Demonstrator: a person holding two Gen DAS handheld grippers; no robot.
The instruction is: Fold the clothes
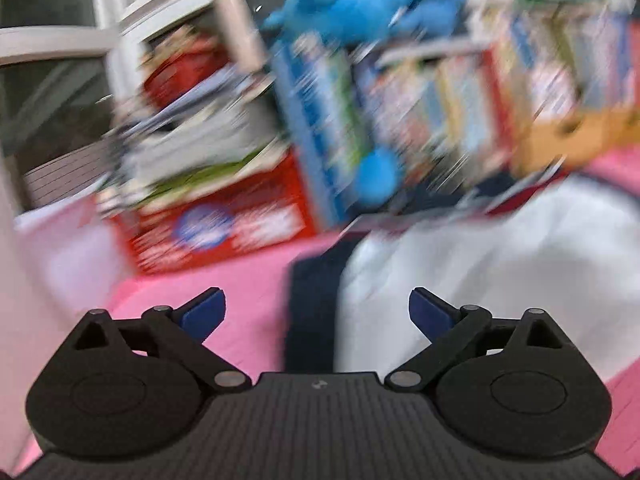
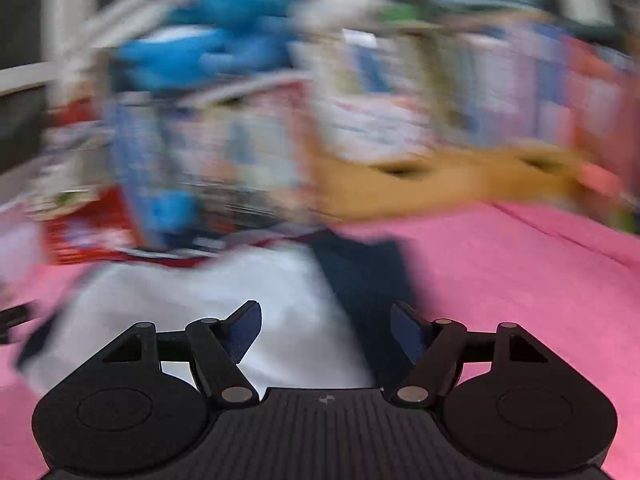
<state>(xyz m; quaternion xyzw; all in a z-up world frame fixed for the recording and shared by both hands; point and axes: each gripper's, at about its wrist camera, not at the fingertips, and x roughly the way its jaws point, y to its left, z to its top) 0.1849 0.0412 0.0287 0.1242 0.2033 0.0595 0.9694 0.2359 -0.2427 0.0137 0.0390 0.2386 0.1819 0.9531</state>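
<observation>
While both my left gripper (image 1: 317, 312) and right gripper (image 2: 326, 330) stand apart, holding nothing, the white-and-navy garment (image 2: 224, 300) at twelve o'clock looks partly folded; more folds likely remain.

Pink cloth (image 1: 248, 280), blurred books (image 1: 440, 108), blue plush toy (image 1: 360, 4), red box (image 1: 224, 224)
</observation>
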